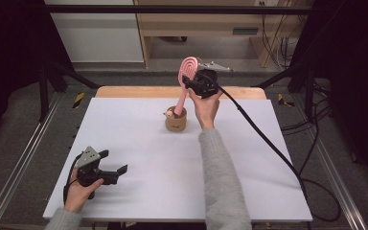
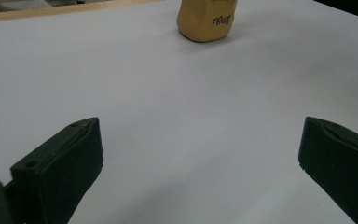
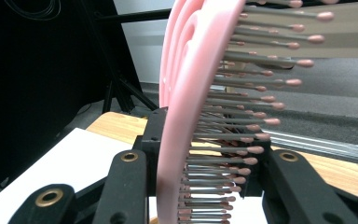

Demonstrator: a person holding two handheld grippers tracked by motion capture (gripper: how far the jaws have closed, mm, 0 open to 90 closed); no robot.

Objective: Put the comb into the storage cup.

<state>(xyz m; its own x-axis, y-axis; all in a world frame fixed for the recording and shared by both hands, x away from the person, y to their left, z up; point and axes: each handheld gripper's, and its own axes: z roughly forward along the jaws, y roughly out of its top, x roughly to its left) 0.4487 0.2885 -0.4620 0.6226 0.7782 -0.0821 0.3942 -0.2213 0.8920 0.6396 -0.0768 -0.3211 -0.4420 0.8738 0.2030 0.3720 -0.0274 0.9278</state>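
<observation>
A pink hairbrush point(image 1: 187, 76) stands nearly upright with its handle end inside a tan cup point(image 1: 176, 120) near the back middle of the white table. My right gripper point(image 1: 190, 84) is shut on the brush just below its head. Close up in the right gripper view, the brush's pink back point(image 3: 191, 70) and grey bristles with pink tips lie between the black jaws. My left gripper point(image 1: 111, 165) rests open at the table's front left, nothing between its fingers point(image 2: 60, 172). The cup point(image 2: 207, 21) stands far ahead in the left gripper view.
A small object pokes over the cup's left rim point(image 1: 168, 114). The table top point(image 1: 139, 158) has a wooden strip along its back edge point(image 1: 124, 91). The right gripper's black cable point(image 1: 263, 139) trails across the table's right side and off it.
</observation>
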